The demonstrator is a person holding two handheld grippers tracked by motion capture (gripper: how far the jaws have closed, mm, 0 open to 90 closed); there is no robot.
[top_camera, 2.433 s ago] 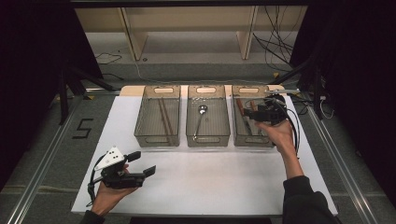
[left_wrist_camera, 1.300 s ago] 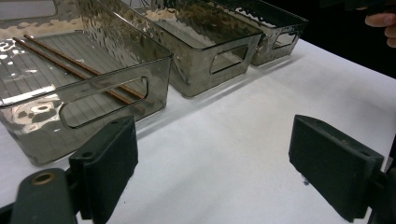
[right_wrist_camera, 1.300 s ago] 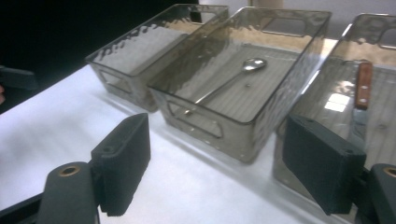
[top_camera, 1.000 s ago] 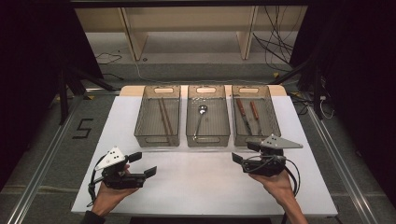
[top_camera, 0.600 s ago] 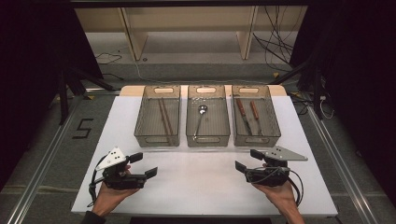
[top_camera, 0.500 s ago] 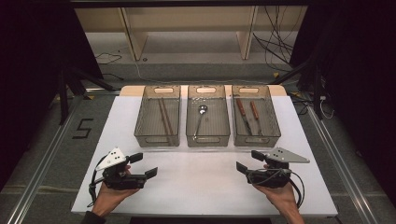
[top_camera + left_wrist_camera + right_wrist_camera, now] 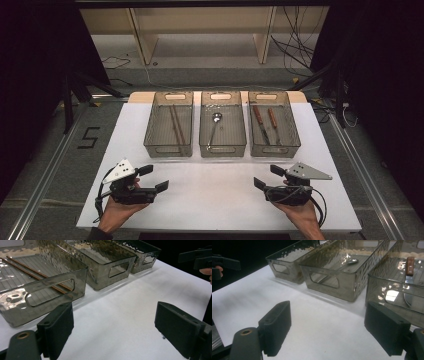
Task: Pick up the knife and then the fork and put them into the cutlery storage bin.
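Three smoky clear bins stand in a row at the back of the white table (image 7: 220,200). The left bin (image 7: 168,150) holds a pair of chopsticks (image 7: 176,127). A spoon (image 7: 215,125) lies in the middle bin (image 7: 222,149), and two wooden-handled knives (image 7: 260,122) lie in the right bin (image 7: 275,149). My left gripper (image 7: 155,178) rests open at the front left, nothing between its jaws. At the front right my right gripper (image 7: 267,176) is open and empty too. In the left gripper view the chopsticks (image 7: 37,273) show ahead; in the right gripper view, the spoon (image 7: 350,261) and a knife (image 7: 409,270).
A wide bare strip of white table lies between the grippers and the bins. Cables and wooden shelf legs (image 7: 142,40) stand on the floor beyond the table. A floor mark "5" (image 7: 90,137) sits to the left. Metal rails (image 7: 357,170) run along both table sides.
My right gripper has drawn back from over the right bin to the table's front right and settled low there. The left gripper has stayed put.
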